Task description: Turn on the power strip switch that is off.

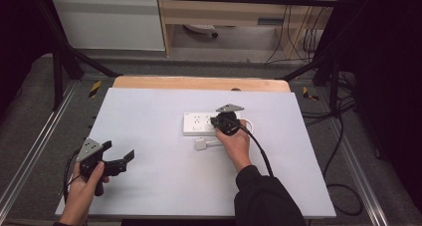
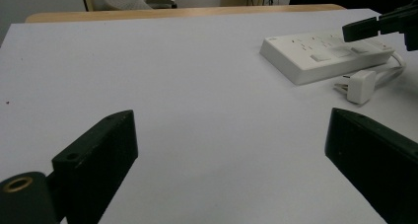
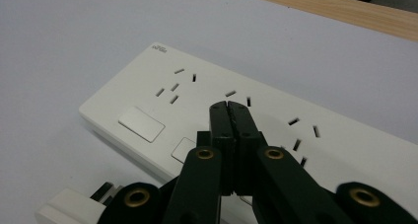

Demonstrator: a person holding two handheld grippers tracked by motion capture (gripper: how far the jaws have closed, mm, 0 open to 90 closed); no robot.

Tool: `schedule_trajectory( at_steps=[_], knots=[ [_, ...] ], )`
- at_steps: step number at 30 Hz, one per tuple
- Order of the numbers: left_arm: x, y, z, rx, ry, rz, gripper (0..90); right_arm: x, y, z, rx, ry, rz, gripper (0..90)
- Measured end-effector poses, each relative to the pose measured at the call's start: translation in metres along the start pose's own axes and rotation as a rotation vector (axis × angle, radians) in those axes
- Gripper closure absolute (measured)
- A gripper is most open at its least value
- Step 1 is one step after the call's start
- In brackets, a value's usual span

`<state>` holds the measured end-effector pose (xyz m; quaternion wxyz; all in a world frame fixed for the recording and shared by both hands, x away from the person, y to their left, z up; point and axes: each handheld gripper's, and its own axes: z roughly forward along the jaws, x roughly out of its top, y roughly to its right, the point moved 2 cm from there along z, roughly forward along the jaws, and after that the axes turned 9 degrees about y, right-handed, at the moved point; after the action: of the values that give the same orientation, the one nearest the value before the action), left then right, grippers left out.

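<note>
Wooden table edge (image 1: 199, 83) beyond grey mat (image 1: 149, 116); cables (image 1: 298, 42) on floor, possibly castor (image 1: 201, 31).

Left tongs (image 1: 119, 154) agape, right tongs (image 3: 229, 105) closed

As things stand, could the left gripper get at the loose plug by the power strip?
Probably yes: the left gripper is open, and bare table lies between it and the plug. The right gripper, shut, hovers over the power strip close beside it.

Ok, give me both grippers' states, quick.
Left gripper: open, holding nothing.
Right gripper: shut, empty, tips over the power strip.
</note>
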<state>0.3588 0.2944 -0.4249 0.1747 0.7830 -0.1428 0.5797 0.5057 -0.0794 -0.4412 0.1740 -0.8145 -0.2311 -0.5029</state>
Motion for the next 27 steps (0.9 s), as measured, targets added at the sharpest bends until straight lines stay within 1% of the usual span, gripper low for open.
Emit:
schedule_trajectory(
  at_steps=[11,21,27],
  knots=[
    [0.0000,0.0001,-0.0001,-0.001,0.000,0.003,5.7,-0.0027,-0.0020,0.0000,-0.001,-0.011,-0.006,90.0],
    [0.0000,0.0002,0.0000,-0.001,0.000,0.004,5.7,-0.0059,-0.0029,-0.0009,-0.005,-0.003,-0.007,90.0],
    [0.0000,0.0002,0.0001,-0.002,0.000,0.005,5.7,-0.0070,-0.0034,-0.0010,-0.004,0.002,0.000,90.0]
  ],
)
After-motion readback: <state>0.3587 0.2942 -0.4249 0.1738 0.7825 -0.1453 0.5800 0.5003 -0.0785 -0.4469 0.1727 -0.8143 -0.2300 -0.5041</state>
